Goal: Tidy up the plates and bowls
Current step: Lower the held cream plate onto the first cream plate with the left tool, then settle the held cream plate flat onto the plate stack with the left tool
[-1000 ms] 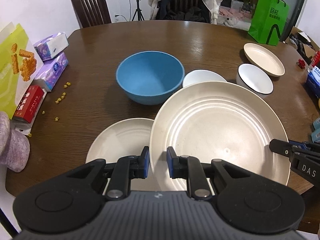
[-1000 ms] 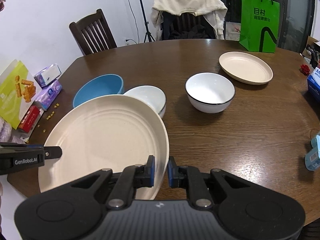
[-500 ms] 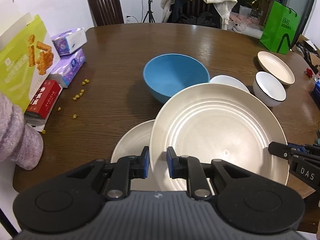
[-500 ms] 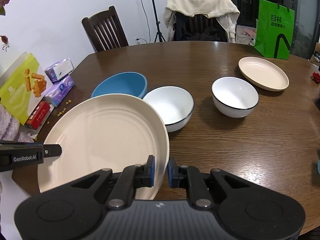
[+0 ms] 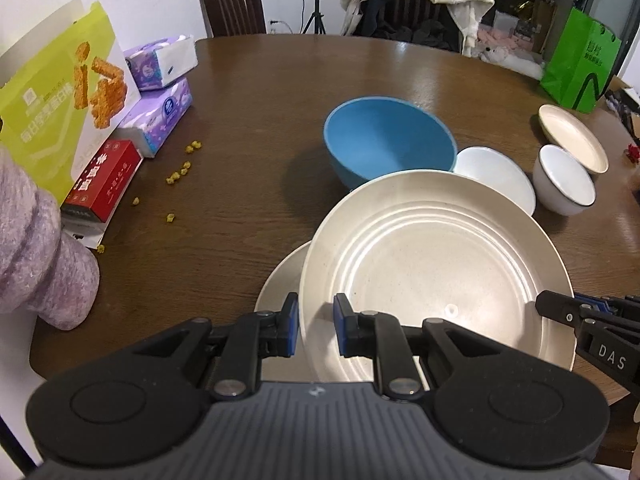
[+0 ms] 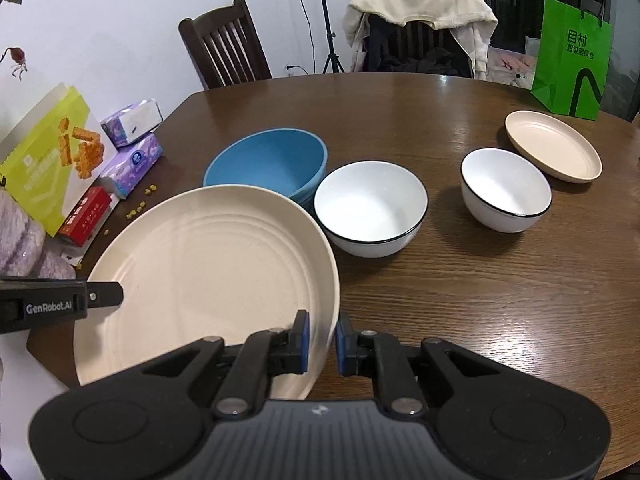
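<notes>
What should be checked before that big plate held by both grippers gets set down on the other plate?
1. Left gripper straddles the big plate's rim: ok.
2. Right gripper straddles the opposite rim: ok.
3. Firm clamp on both sides: cannot tell.
4. Lower plate sits beneath, partly covered: ok.
5. Big plate centred over it: not ok, it sits off to the right.
6. Blue bowl and white bowl stand clear of the plate: cannot tell.

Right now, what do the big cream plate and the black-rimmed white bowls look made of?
The big cream plate looks like matte plastic or wheat-straw composite: faint speckles, moulded rings, dull sheen. The two black-rimmed white bowls look like glossy glazed ceramic, or possibly enamel: smooth, thin dark rim line.
</notes>
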`<state>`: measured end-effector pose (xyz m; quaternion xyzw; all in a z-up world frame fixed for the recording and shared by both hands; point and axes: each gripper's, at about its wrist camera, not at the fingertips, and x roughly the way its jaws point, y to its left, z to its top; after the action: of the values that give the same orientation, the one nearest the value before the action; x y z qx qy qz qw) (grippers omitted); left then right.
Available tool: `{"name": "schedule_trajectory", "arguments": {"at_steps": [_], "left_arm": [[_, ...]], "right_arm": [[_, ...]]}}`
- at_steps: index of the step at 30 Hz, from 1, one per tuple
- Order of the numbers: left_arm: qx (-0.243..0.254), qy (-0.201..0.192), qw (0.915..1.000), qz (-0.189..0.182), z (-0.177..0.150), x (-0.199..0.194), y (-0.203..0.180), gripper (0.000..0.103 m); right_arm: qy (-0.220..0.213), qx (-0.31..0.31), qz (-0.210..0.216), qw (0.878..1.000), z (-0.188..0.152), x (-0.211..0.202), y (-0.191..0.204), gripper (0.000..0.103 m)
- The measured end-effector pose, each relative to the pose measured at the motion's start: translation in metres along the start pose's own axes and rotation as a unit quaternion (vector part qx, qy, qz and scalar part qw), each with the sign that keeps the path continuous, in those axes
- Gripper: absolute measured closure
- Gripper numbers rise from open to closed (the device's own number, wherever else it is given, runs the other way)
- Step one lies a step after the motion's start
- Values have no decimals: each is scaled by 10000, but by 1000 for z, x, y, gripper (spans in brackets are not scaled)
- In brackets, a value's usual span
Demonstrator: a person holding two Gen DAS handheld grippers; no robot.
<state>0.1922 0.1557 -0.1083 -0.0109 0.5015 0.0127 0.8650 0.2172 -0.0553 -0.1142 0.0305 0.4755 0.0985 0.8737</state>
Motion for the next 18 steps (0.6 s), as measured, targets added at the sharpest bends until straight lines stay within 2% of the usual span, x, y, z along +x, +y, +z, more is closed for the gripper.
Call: {"name": "schedule_trajectory", "arguments": {"at_steps": [18], "left_arm": [[-97, 312, 9994, 126, -10, 32, 27, 85]], "right_arm": [[350, -197, -37, 9992, -9, 35, 27, 90]]}}
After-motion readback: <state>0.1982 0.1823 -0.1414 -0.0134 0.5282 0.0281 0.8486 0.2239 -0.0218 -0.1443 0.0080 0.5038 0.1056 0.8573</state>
